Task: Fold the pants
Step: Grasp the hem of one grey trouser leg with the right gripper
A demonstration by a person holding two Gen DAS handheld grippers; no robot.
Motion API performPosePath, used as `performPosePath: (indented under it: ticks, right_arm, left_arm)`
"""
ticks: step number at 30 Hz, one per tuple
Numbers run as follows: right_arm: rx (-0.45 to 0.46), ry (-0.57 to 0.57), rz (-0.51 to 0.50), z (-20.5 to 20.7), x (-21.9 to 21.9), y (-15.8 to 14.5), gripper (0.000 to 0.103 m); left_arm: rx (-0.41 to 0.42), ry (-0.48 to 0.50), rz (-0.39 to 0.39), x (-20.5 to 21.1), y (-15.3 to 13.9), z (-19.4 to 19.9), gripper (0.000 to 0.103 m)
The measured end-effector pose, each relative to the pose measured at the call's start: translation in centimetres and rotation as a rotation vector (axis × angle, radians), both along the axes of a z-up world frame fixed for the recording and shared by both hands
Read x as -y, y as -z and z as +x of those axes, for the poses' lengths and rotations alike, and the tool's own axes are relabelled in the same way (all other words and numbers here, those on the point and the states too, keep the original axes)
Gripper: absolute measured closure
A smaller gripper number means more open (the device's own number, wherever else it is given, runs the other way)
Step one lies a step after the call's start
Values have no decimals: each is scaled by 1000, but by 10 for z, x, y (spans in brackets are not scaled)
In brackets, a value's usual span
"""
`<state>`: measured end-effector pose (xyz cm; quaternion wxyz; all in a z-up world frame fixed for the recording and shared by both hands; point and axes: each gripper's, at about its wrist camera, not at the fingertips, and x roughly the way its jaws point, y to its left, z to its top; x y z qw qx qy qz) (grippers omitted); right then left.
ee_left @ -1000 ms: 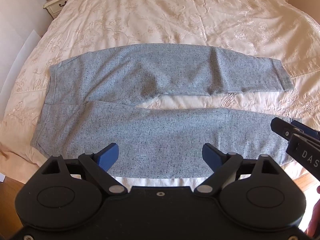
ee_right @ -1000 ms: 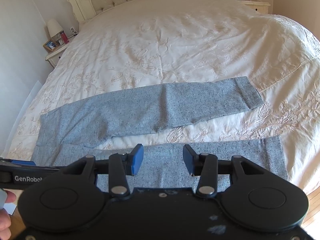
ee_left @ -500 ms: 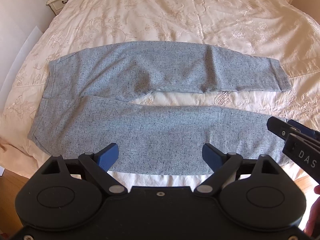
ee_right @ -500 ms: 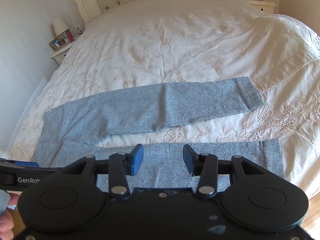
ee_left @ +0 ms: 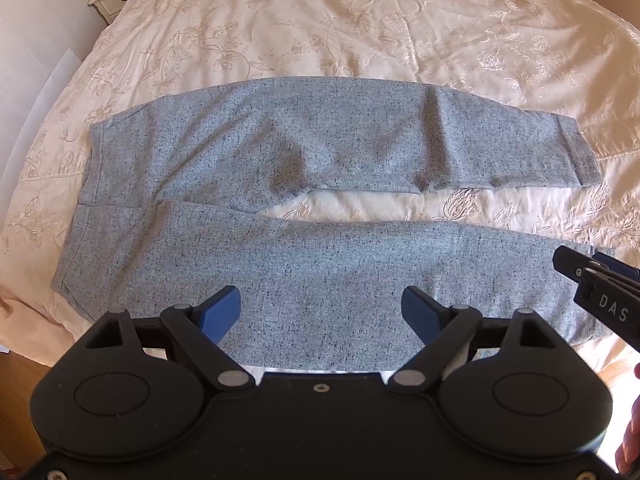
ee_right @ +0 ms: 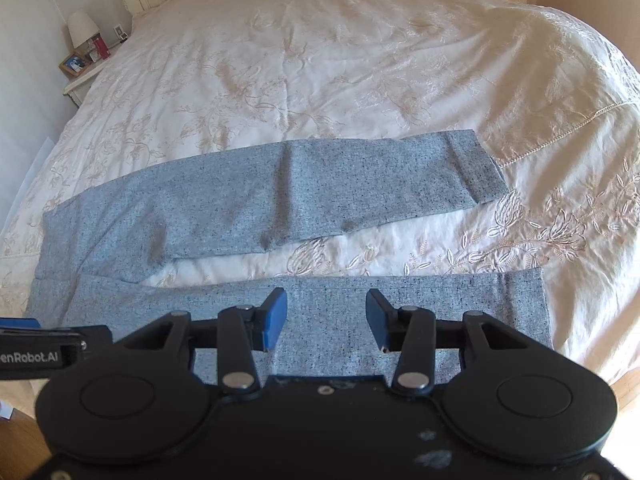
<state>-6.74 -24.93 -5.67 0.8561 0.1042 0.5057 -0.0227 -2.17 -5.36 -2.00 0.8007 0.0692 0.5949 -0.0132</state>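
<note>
Pants (ee_left: 320,216) flat on bed (ee_left: 360,32), cuffs at 3 o'clock. Left tool (ee_left: 320,312) wide, empty; right tool (ee_right: 326,316) narrower, empty.

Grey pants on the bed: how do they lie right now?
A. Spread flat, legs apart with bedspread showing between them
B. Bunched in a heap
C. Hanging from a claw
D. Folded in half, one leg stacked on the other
A: the grey pants lie flat, with cream bedspread visible between the two legs.
</note>
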Motion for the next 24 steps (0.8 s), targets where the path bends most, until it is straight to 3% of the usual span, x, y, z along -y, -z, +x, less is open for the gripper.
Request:
performPosePath:
  ticks: [3, 6, 9, 12, 15, 18, 20, 24]
  right_arm:
    - [-17, 40, -45, 19, 4, 10, 57]
    - [-22, 154, -68, 39, 15, 18, 57]
    - [-101, 257, 2, 77, 40, 34, 57]
    - [-118, 341, 72, 123, 69, 52, 57]
    - [-119, 434, 39, 168, 88, 63, 57]
    - [-102, 513, 40, 226, 111, 75, 57]
    - [-108, 583, 37, 256, 124, 85, 57]
    - [-189, 702, -10, 313, 146, 117, 57]
  left_arm:
    - [-25, 7, -12, -7, 10, 22, 15]
    - [-55, 7, -3, -18, 23, 51, 15]
    - [-65, 2, 28, -33, 37, 84, 15]
    - [-52, 16, 57, -47, 49, 115, 15]
    - [-42, 11, 105, -65, 60, 146, 19]
    - [-53, -2, 119, -84, 71, 172, 27]
    - [-67, -5, 119, -96, 77, 188, 27]
    - [-70, -25, 160, -118, 86, 210, 27]
